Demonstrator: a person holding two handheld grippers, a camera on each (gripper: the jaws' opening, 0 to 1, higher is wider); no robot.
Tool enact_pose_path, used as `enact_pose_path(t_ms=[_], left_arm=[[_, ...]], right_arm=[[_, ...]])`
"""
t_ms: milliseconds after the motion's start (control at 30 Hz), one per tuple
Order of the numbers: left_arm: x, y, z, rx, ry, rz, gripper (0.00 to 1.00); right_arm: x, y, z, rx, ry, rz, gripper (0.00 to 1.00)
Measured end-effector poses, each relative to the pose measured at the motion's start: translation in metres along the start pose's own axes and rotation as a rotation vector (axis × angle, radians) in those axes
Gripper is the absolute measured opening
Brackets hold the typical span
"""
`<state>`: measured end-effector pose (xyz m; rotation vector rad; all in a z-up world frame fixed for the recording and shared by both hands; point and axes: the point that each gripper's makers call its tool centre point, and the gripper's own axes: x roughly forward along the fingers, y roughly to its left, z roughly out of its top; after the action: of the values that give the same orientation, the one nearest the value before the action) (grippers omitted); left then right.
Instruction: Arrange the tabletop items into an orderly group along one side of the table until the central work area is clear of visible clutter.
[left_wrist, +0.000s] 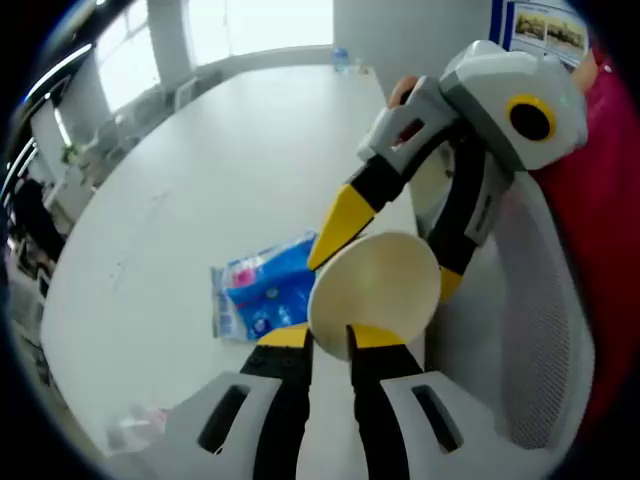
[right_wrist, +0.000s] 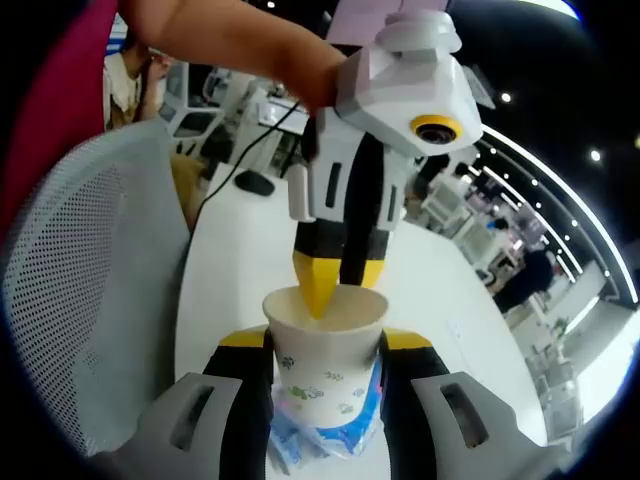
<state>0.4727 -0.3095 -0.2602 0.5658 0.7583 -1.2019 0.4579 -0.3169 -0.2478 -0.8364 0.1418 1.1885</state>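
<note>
Paper cup (right_wrist: 325, 365) clamped between right gripper (right_wrist: 325, 350) fingers, left gripper (left_wrist: 328, 340) fingers together on its rim, blue packet (left_wrist: 262, 288) apparently on white surface (left_wrist: 200, 190) beyond.

Broad bare stretch of white table (left_wrist: 200, 170) open beyond the blue packet (left_wrist: 262, 290), paper cup (right_wrist: 326, 350) wedged between both grippers, mesh chair back (right_wrist: 90, 260) crowding the table edge beside them
</note>
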Motion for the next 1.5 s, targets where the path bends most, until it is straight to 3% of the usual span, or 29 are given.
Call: enact_pose_path(t_ms=[300,400,733,900,1000,1100,1133,1267,1500], left_arm=[[-0.008,0.001,0.009,-0.062,-0.127,0.008,0.14],[-0.014,0.003,0.016,-0.079,-0.219,0.027,0.17],[-0.038,0.005,0.019,-0.157,-0.436,0.113,0.33],[-0.062,0.001,0.029,-0.187,-0.657,0.157,0.45],[-0.074,-0.002,0.032,-0.159,-0.740,0.204,0.55],[-0.078,-0.005,0.026,-0.196,-0.774,0.207,0.61],[-0.083,-0.003,0.026,-0.201,-0.817,0.229,0.66],[-0.094,0.000,0.020,-0.262,-0.889,0.262,0.87],[-0.093,-0.008,0.007,-0.303,-0.901,0.234,0.98]], right_arm=[[-0.003,-0.008,-0.002,0.029,-0.007,-0.019,0.41],[-0.004,-0.011,-0.003,0.046,-0.011,-0.026,0.41],[-0.006,-0.023,-0.005,0.118,-0.036,-0.050,0.41],[-0.006,-0.031,-0.003,0.197,-0.079,-0.064,0.41],[-0.005,-0.035,-0.002,0.245,-0.106,-0.065,0.41],[-0.003,-0.038,-0.002,0.278,-0.122,-0.061,0.41],[-0.002,-0.039,-0.003,0.282,-0.125,-0.062,0.41],[0.002,-0.042,0.000,0.324,-0.158,-0.054,0.40],[0.016,-0.056,0.004,0.393,-0.223,-0.058,0.40]])
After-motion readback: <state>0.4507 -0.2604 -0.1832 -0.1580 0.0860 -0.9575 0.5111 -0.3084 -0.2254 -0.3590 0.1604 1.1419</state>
